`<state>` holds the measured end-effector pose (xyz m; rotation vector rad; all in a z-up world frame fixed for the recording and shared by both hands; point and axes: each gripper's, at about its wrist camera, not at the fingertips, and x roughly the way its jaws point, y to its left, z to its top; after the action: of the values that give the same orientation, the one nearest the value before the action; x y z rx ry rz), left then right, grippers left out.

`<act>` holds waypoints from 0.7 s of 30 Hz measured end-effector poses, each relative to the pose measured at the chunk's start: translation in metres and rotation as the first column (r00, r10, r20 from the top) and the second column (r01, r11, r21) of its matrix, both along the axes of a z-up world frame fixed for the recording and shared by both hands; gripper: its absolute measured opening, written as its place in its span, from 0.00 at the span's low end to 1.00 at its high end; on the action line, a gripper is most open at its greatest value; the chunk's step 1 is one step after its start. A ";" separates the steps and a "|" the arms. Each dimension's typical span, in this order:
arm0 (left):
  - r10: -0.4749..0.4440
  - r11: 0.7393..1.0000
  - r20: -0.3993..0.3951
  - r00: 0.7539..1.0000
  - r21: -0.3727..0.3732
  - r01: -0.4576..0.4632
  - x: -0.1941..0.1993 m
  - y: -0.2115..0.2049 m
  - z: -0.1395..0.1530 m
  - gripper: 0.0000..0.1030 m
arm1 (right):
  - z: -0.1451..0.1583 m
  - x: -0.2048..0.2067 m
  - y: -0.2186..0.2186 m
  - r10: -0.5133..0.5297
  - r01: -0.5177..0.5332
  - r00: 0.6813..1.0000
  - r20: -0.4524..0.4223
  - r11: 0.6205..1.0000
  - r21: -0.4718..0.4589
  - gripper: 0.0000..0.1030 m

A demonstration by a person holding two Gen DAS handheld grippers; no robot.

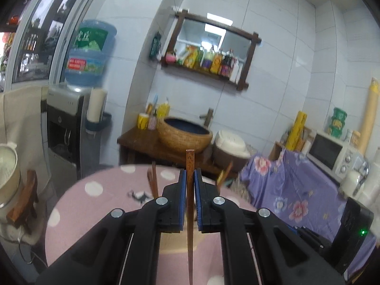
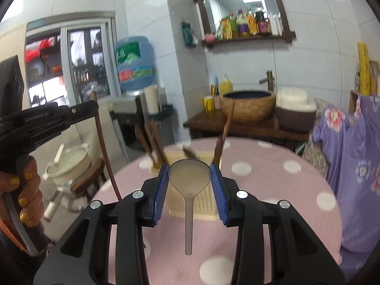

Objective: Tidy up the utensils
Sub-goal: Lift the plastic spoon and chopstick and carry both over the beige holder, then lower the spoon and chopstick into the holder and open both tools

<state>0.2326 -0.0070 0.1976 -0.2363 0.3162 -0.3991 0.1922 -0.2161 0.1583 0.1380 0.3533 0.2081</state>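
Observation:
My left gripper (image 1: 190, 174) is shut on a brown wooden chopstick (image 1: 190, 161), which stands upright between the blue pads above the pink dotted table (image 1: 95, 190). In the right wrist view this gripper (image 2: 93, 109) shows at the left in a hand, with the chopstick (image 2: 105, 152) hanging below it. My right gripper (image 2: 189, 168) is shut on the bowl of a translucent grey spoon (image 2: 190, 178), whose handle points back toward the camera. Just behind it a cream ribbed utensil holder (image 2: 205, 204) stands on the table (image 2: 273, 190) with several chopsticks (image 2: 224, 130) leaning in it.
Beyond the table's far edge stands a wooden washstand (image 2: 249, 125) with a woven basin (image 2: 248, 105) and a rice cooker (image 2: 295, 109). To the right is a purple flowered cloth (image 1: 296, 185) with a microwave (image 1: 332, 154); to the left, a water dispenser (image 1: 64, 123) and a pot on a stool (image 2: 68, 163).

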 end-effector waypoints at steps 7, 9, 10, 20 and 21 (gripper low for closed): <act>0.114 0.993 0.150 0.982 -0.004 -0.115 0.034 -0.018 0.053 0.08 | 0.056 0.068 0.012 -0.091 0.093 0.992 0.082 0.995 -0.019 0.36; 0.127 0.992 0.151 0.980 -0.001 -0.128 0.048 -0.026 0.050 0.08 | 0.049 0.084 0.015 -0.113 0.115 0.990 0.087 0.993 -0.022 0.36; 0.143 0.989 0.145 0.979 0.009 -0.146 0.054 -0.029 0.044 0.08 | 0.043 0.091 0.017 -0.120 0.122 0.989 0.084 0.992 -0.026 0.36; 0.169 0.982 0.055 0.984 0.077 -0.173 0.078 -0.039 -0.043 0.08 | -0.047 0.113 0.029 -0.141 0.139 0.990 -0.020 0.986 -0.093 0.36; 0.164 0.983 0.044 0.985 0.082 -0.167 0.077 -0.040 -0.051 0.08 | -0.053 0.113 0.029 -0.141 0.137 0.989 -0.032 0.986 -0.093 0.36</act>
<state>0.3091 -0.0473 0.1464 -0.1701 0.2742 -0.2248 0.3056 -0.1874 0.1050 0.0766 0.3898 0.0510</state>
